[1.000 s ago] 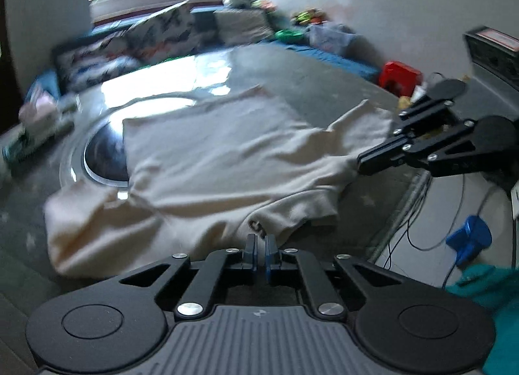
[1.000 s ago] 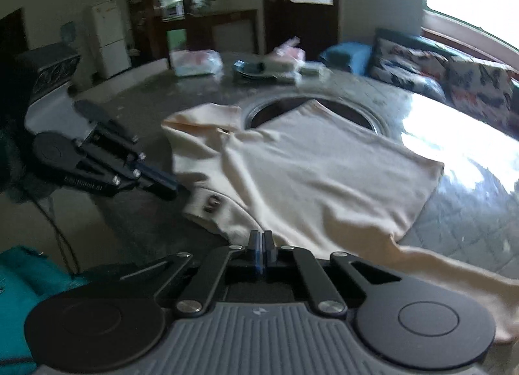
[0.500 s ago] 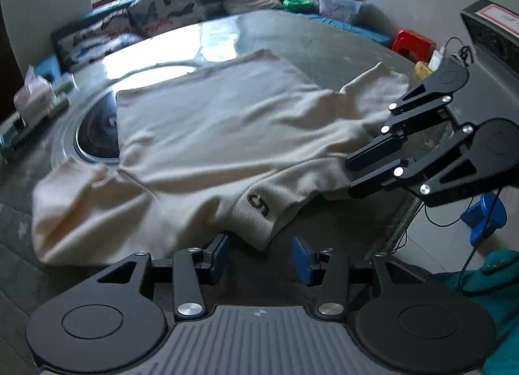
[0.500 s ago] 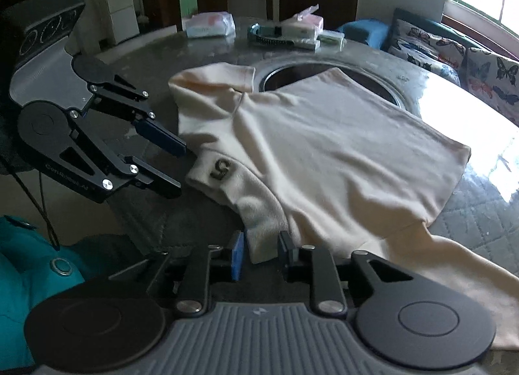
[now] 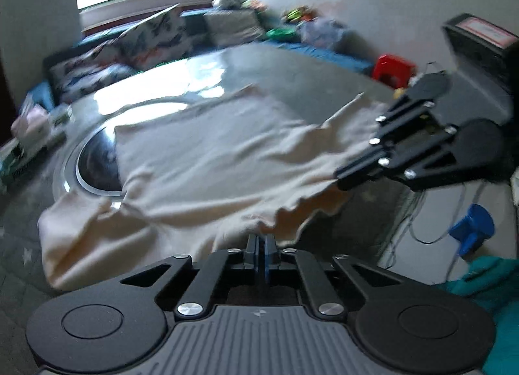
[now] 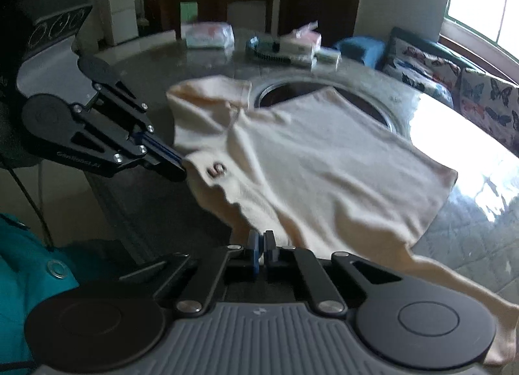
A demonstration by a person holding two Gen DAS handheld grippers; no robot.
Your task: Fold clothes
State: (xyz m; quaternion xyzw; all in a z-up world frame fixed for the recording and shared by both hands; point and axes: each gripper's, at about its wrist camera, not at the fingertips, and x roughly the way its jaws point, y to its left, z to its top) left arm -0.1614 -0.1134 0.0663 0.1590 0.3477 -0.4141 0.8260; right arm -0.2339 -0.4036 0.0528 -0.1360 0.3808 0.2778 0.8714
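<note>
Now left gripper (image 5: 260,242) clamped on cream shirt (image 5: 211,161) collar edge, right gripper (image 6: 262,247) clamped likewise, table (image 5: 292,76) beneath.

Cream short-sleeved shirt (image 6: 318,161) spread flat over the grey worktop (image 6: 470,222), partly covering a round recess. Dark "5" patch (image 6: 216,170) at the near collar edge. That edge is raised off the surface, wrinkled and taut; sleeves trail outward to both sides.
</note>
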